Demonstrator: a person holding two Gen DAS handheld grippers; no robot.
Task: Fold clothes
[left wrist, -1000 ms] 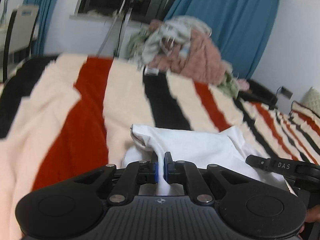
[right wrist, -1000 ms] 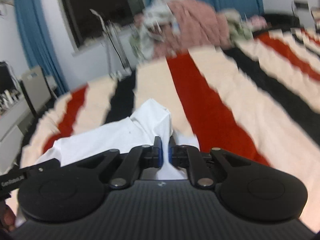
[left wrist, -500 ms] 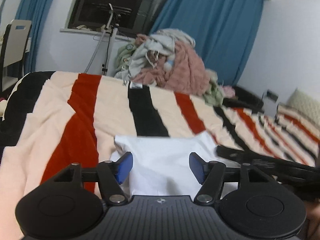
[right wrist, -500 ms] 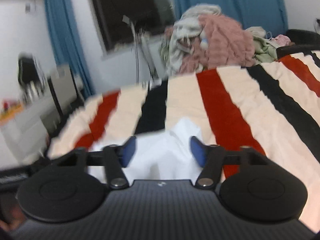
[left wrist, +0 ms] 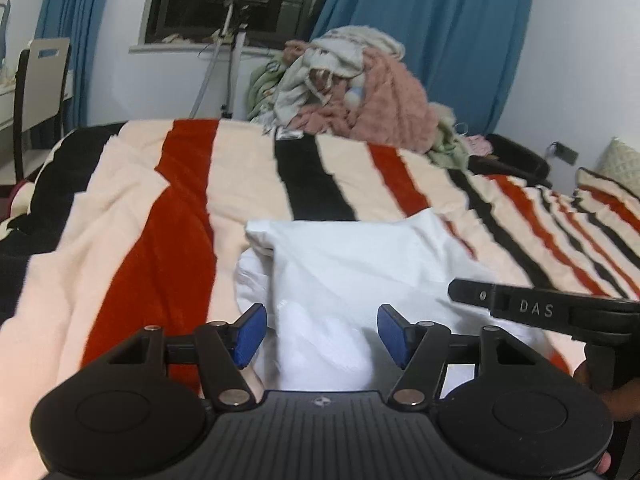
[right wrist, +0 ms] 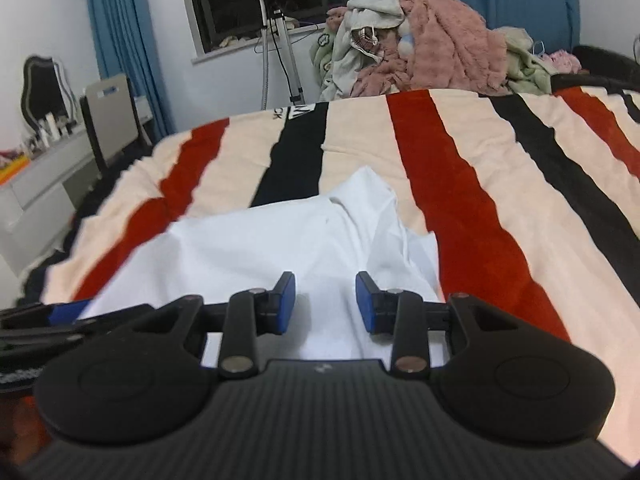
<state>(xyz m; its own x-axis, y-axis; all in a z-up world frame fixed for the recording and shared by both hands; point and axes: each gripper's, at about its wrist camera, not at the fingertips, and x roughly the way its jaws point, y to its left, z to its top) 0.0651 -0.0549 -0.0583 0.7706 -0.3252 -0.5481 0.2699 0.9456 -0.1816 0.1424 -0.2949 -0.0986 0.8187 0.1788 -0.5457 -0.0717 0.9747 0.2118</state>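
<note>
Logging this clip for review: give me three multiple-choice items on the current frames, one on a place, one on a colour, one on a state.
1. Where does the pile of unfolded clothes lie?
A. at the far edge of the bed, by the curtains
B. on the chair
C. between the left tool's pads

2. What colour is the garment in front of both tools?
A. pink
B. white
C. green

3. How does the left tool stand?
A. clamped on the striped blanket
B. clamped on the garment
C. pads apart, gripping nothing

Key: 1 A, the heap sits beyond the striped blanket before the blue curtains. 2 B, the cloth is plain white in both views. 3 C, its blue pads stand wide apart over the cloth.
</note>
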